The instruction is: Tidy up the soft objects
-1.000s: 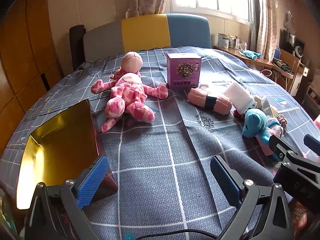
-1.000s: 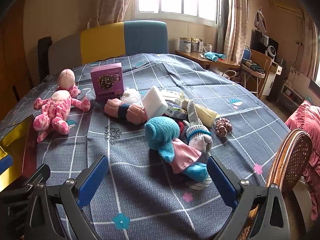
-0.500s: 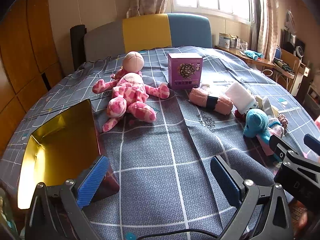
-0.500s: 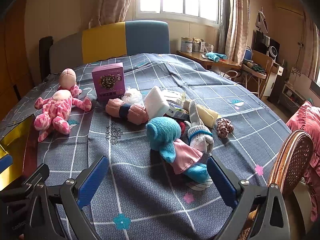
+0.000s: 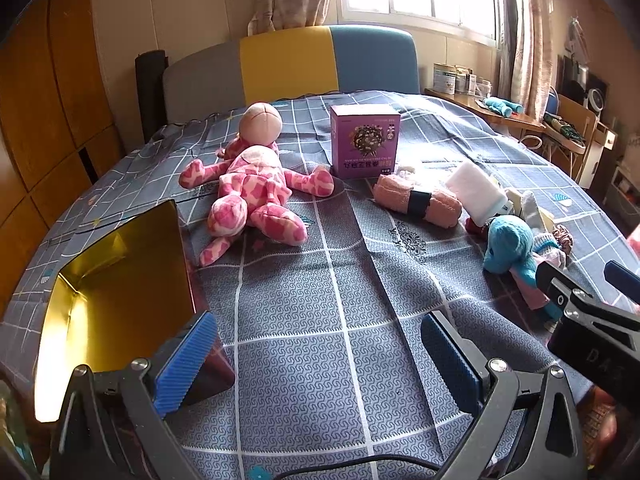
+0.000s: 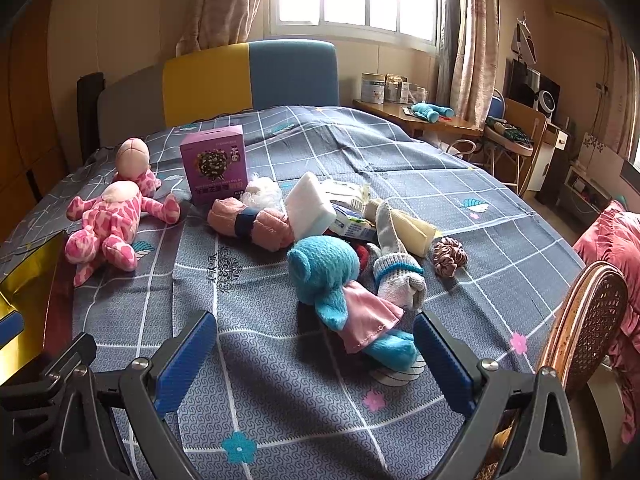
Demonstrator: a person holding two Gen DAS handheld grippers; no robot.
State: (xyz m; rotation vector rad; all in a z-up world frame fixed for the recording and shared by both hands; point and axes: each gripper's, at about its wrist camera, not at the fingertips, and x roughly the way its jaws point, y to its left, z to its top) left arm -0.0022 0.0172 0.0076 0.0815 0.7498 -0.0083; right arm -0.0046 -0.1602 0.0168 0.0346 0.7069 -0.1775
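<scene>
A pink spotted plush doll (image 5: 256, 184) (image 6: 110, 224) lies on the grey checked cloth at the far left. A rolled pink towel with a dark band (image 5: 418, 201) (image 6: 250, 224) lies mid-table. A blue plush in a pink dress (image 6: 340, 292) (image 5: 514, 248) lies just ahead of my right gripper (image 6: 314, 360), which is open and empty. A grey sock (image 6: 398, 276) and a brown scrunchie (image 6: 450, 256) sit beside it. My left gripper (image 5: 320, 360) is open over bare cloth, next to a gold-lined open box (image 5: 116, 280).
A purple carton (image 5: 365, 146) (image 6: 213, 164) stands upright behind the towel. A white sponge block (image 6: 308, 206) and packets lie in the pile. A wicker chair back (image 6: 584, 320) stands at the table's right edge. Bare cloth lies between the grippers and the toys.
Both grippers have edged slightly forward toward the toys; the blue plush sits a little closer to the right gripper's fingers. Nothing was grasped.
</scene>
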